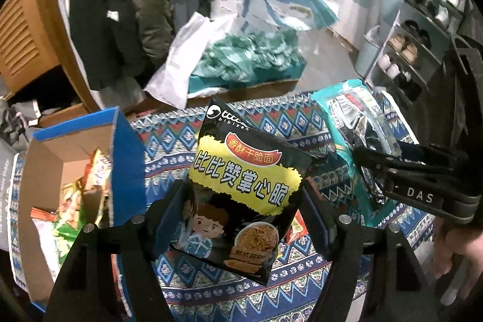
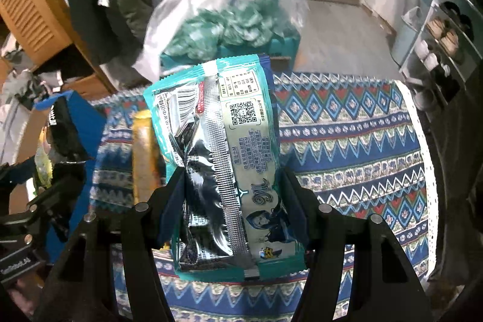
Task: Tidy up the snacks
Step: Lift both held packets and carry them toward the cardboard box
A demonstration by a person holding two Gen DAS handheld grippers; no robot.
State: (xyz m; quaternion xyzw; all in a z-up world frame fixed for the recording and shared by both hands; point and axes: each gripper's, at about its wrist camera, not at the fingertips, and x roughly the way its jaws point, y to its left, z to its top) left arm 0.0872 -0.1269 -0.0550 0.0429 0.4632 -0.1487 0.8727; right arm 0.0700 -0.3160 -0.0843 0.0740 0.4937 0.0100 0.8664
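Note:
My left gripper [image 1: 241, 195] is shut on a black and yellow noodle snack packet [image 1: 241, 186] and holds it above the patterned tablecloth [image 1: 169, 141]. A blue cardboard box [image 1: 120, 159] with several snack packs inside stands at the left. My right gripper [image 2: 232, 186] is shut on a teal snack packet [image 2: 223, 159], back side up, above the cloth. That teal packet [image 1: 347, 116] and the right gripper [image 1: 359, 154] also show at the right of the left wrist view. An orange packet [image 2: 142, 159] lies on the cloth behind it.
The patterned tablecloth [image 2: 347, 147] covers the table. The blue box [image 2: 87, 116] and left gripper body [image 2: 45, 201] are at the left. Beyond the table edge are bags and a teal pile [image 2: 223, 29], hanging coats [image 1: 105, 5] and a shoe rack [image 1: 416, 44].

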